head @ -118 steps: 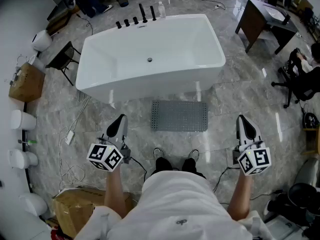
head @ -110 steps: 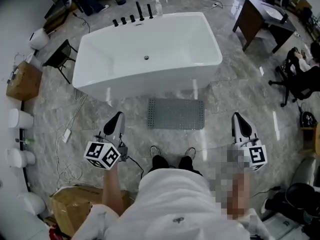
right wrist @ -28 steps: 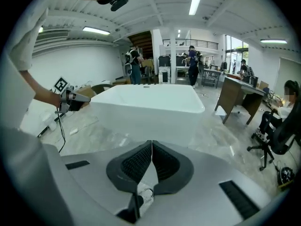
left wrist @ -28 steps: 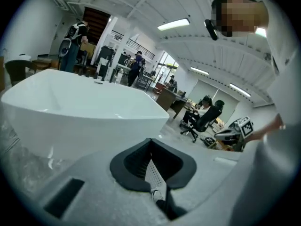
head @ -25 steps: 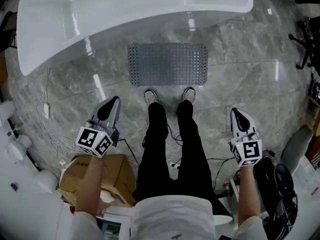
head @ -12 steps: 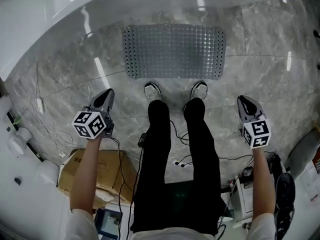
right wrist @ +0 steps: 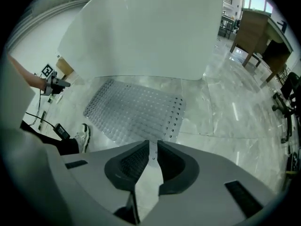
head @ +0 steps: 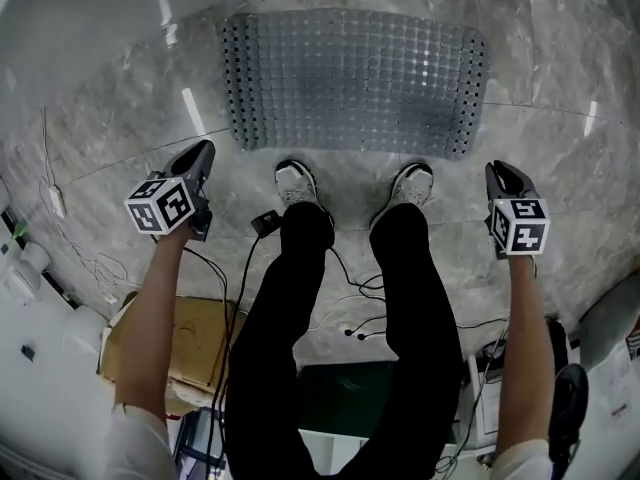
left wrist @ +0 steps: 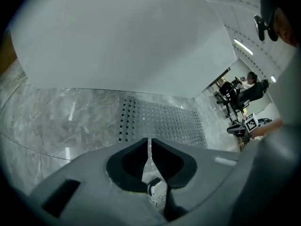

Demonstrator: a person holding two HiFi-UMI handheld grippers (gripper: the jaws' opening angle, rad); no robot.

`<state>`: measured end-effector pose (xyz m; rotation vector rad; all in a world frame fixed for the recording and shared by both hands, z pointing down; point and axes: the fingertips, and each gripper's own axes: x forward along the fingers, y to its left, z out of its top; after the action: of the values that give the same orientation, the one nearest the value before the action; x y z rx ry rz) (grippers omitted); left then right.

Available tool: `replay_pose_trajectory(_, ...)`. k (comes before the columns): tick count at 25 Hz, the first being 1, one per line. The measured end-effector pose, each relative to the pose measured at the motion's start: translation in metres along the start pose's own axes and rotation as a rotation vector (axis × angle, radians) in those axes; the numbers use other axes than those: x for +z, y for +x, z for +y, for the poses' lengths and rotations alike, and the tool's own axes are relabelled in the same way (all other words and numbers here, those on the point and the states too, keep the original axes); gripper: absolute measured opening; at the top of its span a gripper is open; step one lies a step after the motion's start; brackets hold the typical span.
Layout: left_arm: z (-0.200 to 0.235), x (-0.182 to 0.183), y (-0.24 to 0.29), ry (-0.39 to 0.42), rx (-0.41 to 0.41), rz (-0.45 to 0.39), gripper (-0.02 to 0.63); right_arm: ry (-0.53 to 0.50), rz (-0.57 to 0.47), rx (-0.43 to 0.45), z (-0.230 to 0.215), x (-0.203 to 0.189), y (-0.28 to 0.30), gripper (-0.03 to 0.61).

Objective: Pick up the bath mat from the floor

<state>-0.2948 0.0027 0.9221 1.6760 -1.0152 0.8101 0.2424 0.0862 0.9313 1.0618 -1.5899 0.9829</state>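
Note:
The grey perforated bath mat [head: 355, 80] lies flat on the marble floor, between the person's shoes [head: 295, 181] and the white bathtub [head: 90, 8]. My left gripper [head: 201, 152] hovers shut and empty just short of the mat's near left corner. My right gripper [head: 498, 172] is shut and empty beside the near right corner. In the left gripper view the mat [left wrist: 160, 121] lies just past the closed left gripper [left wrist: 149, 141]. The right gripper view shows the mat [right wrist: 134, 109] ahead and to the left of the closed right gripper [right wrist: 153, 146]. Neither gripper touches the mat.
The bathtub's wall [left wrist: 122, 36] rises right behind the mat. A cardboard box [head: 200, 343] sits behind the left arm, and cables [head: 350, 298] trail on the floor by the legs. A wooden desk [right wrist: 254, 36] stands far right.
The head view has dropped closer to the floor and the mat looks larger. Both grippers have moved forward to the mat's near corners. Both stay shut.

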Motion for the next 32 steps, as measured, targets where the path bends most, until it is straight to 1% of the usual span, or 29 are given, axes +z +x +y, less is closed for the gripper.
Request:
replay_pose_trajectory(1, 0.006, -0.004, 0.014, 0.004, 0.006, 0.007, 0.017, 0.019, 0.001, -0.004, -0.003, -0.001, 0.016, 0.023)
replay_pose_trajectory(3, 0.02, -0.012, 0.044, 0.006, 0.027, 0.023, 0.018, 0.064, -0.009, -0.003, -0.009, -0.002, 0.05, 0.07)
replay_pose_trajectory(4, 0.024, -0.016, 0.058, 0.005, 0.039, 0.033, 0.024, 0.085, -0.017, -0.005, -0.014, -0.002, 0.065, 0.08)
replay_pose_trajectory(5, 0.028, -0.019, 0.07, 0.002, 0.048, 0.044, 0.035, 0.101, -0.023, -0.01, -0.018, -0.002, 0.077, 0.084)
replay_pose_trajectory(6, 0.031, -0.023, 0.082, -0.001, 0.053, 0.054, 0.06, 0.11, -0.023, -0.017, -0.022, -0.002, 0.086, 0.099)
replay_pose_trajectory(7, 0.034, -0.026, 0.092, -0.004, 0.053, 0.064, 0.091, 0.111, -0.018, -0.024, -0.024, -0.004, 0.093, 0.12)
replay_pose_trajectory(8, 0.038, -0.03, 0.102, -0.004, 0.053, 0.074, 0.108, 0.108, -0.009, -0.028, -0.025, -0.005, 0.1, 0.132)
replay_pose_trajectory(13, 0.059, -0.038, 0.147, 0.013, 0.067, 0.101, 0.18, 0.062, 0.022, -0.05, -0.045, -0.009, 0.142, 0.215)
replay_pose_trajectory(15, 0.067, -0.038, 0.159, 0.021, 0.081, 0.102, 0.194, 0.075, 0.029, -0.062, -0.055, -0.014, 0.156, 0.238)
replay_pose_trajectory(16, 0.072, -0.037, 0.165, 0.026, 0.092, 0.101, 0.214, 0.085, 0.031, -0.069, -0.06, -0.015, 0.163, 0.255)
replay_pose_trajectory(17, 0.077, -0.038, 0.171, 0.029, 0.106, 0.1, 0.233, 0.096, 0.032, -0.073, -0.065, -0.016, 0.169, 0.262)
replay_pose_trajectory(18, 0.083, -0.039, 0.175, 0.028, 0.123, 0.101, 0.273, 0.11, 0.031, -0.074, -0.068, -0.016, 0.174, 0.268)
replay_pose_trajectory(19, 0.089, -0.042, 0.178, 0.021, 0.138, 0.104, 0.296, 0.129, 0.029, -0.069, -0.07, -0.016, 0.178, 0.273)
replay_pose_trajectory(23, 0.108, -0.049, 0.189, -0.039, 0.168, 0.125, 0.386, 0.199, 0.009, -0.037, -0.07, -0.008, 0.194, 0.296)
replay_pose_trajectory(25, 0.115, -0.053, 0.193, -0.063, 0.185, 0.138, 0.396, 0.209, 0.016, -0.046, -0.07, -0.007, 0.202, 0.299)
replay_pose_trajectory(28, 0.121, -0.055, 0.194, -0.061, 0.207, 0.16, 0.394, 0.229, 0.052, -0.088, -0.073, -0.013, 0.213, 0.299)
replay_pose_trajectory(32, 0.122, -0.055, 0.193, -0.048, 0.235, 0.164, 0.393, 0.26, 0.042, -0.081, -0.073, -0.015, 0.216, 0.299)
